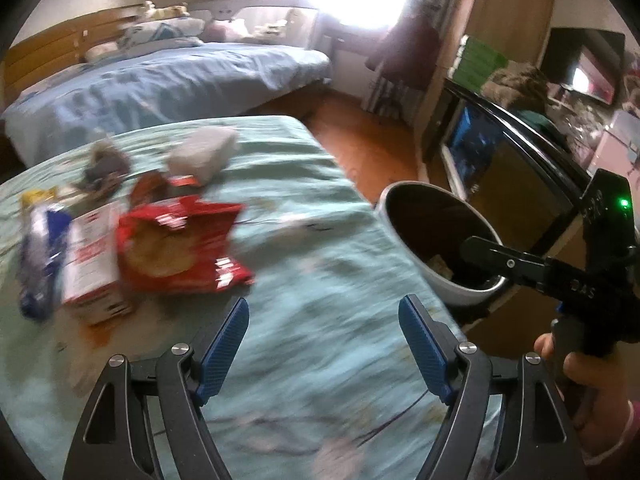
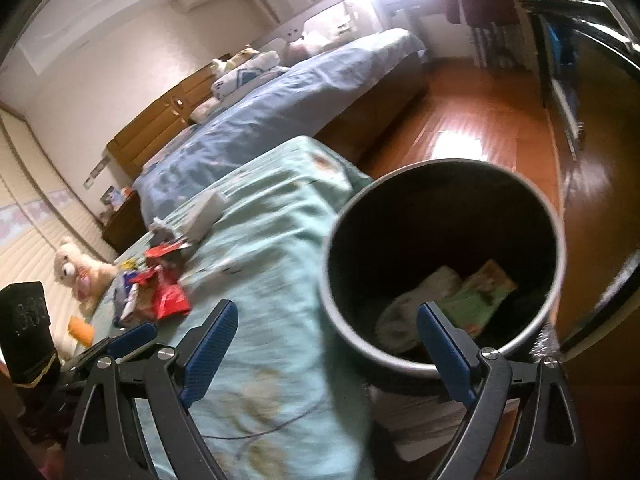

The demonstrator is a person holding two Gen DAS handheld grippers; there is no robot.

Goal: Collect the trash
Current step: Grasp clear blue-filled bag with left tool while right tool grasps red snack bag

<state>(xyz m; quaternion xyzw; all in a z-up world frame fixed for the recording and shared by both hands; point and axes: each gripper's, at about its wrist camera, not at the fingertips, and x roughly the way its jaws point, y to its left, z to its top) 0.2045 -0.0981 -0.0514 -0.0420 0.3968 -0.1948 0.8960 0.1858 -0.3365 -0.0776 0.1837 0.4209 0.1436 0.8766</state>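
Observation:
Trash lies in a heap on the teal bedspread (image 1: 320, 240): a red snack bag (image 1: 176, 248), a white and red carton (image 1: 94, 264), a blue and white wrapper (image 1: 38, 252) and a crumpled grey-white wad (image 1: 204, 154). My left gripper (image 1: 324, 304) hovers open over bare spread to the right of the heap, nothing between its blue pads. A round bin (image 1: 424, 276), white outside and dark inside, stands at the bed's right edge. My right gripper (image 2: 327, 307) is open and empty just in front of the bin (image 2: 332, 300), which holds a pale wad (image 2: 416, 300) and a green packet (image 2: 480, 296).
A second bed with a blue cover (image 1: 168, 84) lies beyond. Wooden floor (image 2: 460, 120) runs to the right of both beds. A dark glass-fronted cabinet (image 1: 500, 168) stands behind the bin. A plush bear (image 2: 76, 272) sits at the far left. A hand (image 1: 584, 372) holds the right tool.

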